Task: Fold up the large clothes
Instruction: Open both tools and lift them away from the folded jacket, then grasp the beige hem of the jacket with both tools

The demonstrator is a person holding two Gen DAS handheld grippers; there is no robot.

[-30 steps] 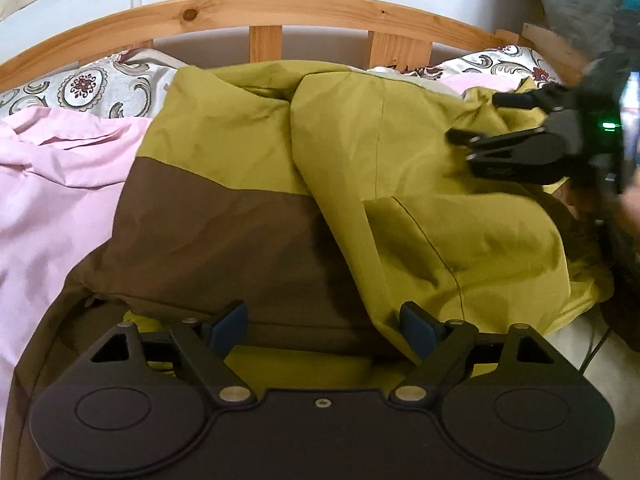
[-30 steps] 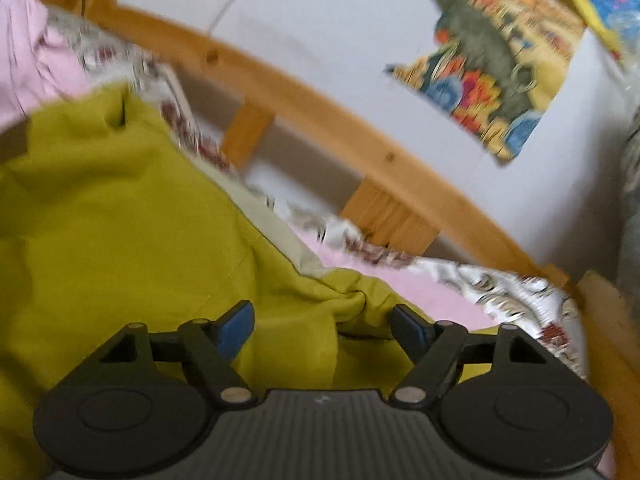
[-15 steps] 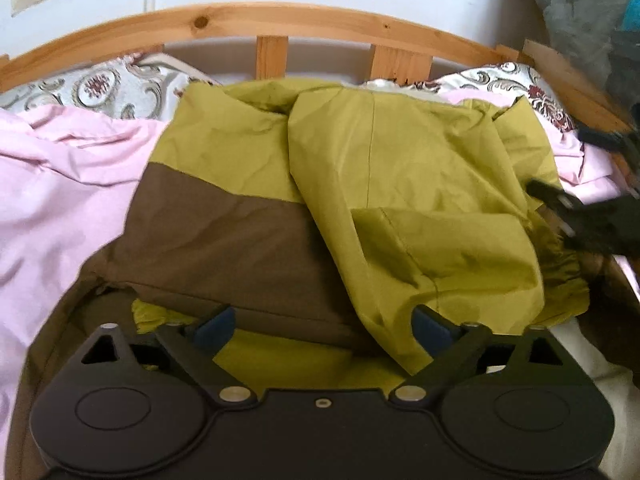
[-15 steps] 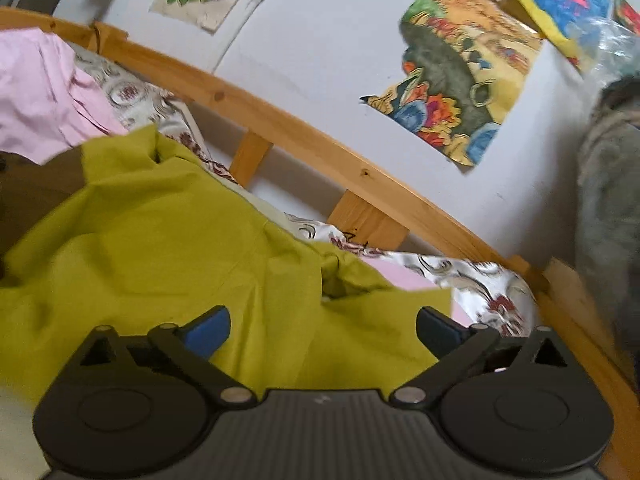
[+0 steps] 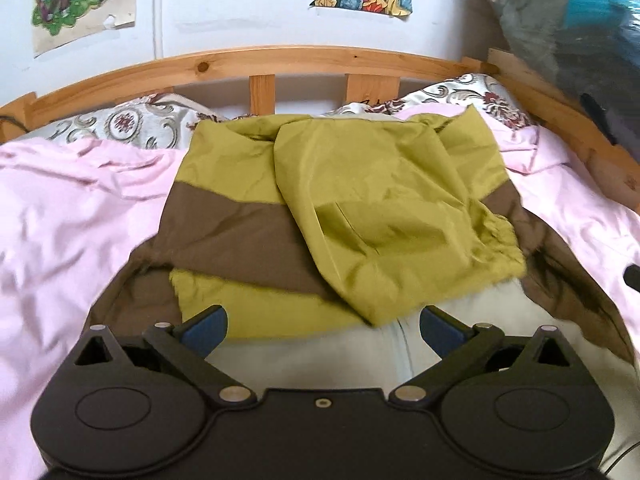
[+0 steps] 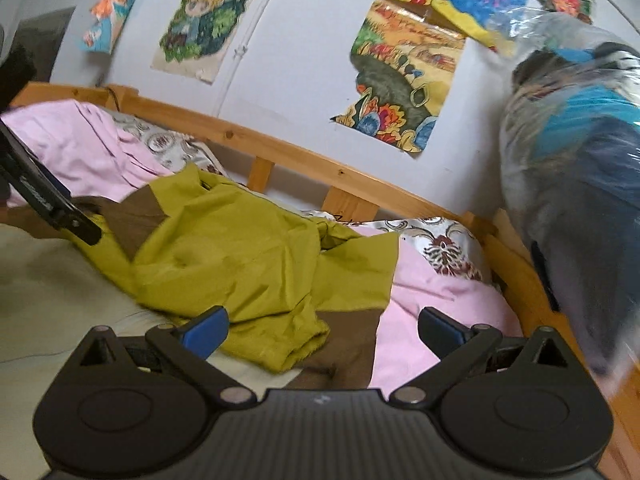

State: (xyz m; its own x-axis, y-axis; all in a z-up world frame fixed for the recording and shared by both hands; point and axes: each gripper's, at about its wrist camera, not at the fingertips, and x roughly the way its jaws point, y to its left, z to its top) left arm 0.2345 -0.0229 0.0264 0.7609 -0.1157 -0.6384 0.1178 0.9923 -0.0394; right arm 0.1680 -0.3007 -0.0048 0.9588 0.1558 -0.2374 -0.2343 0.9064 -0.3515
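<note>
You are working over a bed whose pink sheet (image 5: 72, 216) lies rumpled on both sides, with patterned pillows (image 5: 120, 128) pushed up against a wooden headboard (image 5: 260, 62) of rail and slats. Behind it the pale wall (image 6: 304, 72) carries several colourful drawings (image 6: 404, 80), some with torn edges, and a thin white pipe (image 5: 158, 8) runs down it. On the right, a bulky bundle in clear plastic (image 6: 576, 184) stands beyond the bed's side rail.

Your jacket (image 5: 360, 208) lies in the middle of the bed, olive-green with a brown band across it. In the left wrist view its long axis runs from the near edge of the bed up toward the headboard, the olive top end lying close under the pillows and the pale lining (image 5: 340, 360) opened toward you. One olive sleeve (image 5: 400, 240) is folded in across the body, slanting from the top down toward the near right, its gathered cuff resting on the lining. The brown edges spread out to either side on the sheet.

Your left tool (image 5: 322, 330) hangs above the near part of the jacket, jaws spread wide after just opening, nothing between them. Your right tool (image 6: 322, 330) sits over the jacket's right side, jaws equally wide and empty after opening in the last moment; the cloth lies below them, not pinched
</note>
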